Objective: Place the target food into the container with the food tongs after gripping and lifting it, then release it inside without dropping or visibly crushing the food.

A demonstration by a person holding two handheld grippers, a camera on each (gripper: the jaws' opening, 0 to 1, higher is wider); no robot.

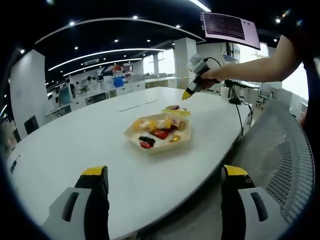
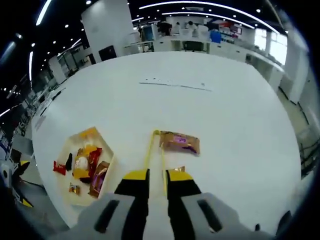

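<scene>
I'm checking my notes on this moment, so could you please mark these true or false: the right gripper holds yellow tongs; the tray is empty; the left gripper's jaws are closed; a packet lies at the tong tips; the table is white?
1. The right gripper holds yellow tongs. True.
2. The tray is empty. False: it holds several wrapped snacks.
3. The left gripper's jaws are closed. False: they stand wide apart, holding nothing.
4. A packet lies at the tong tips. True: a purple and gold one.
5. The table is white. True.
</scene>
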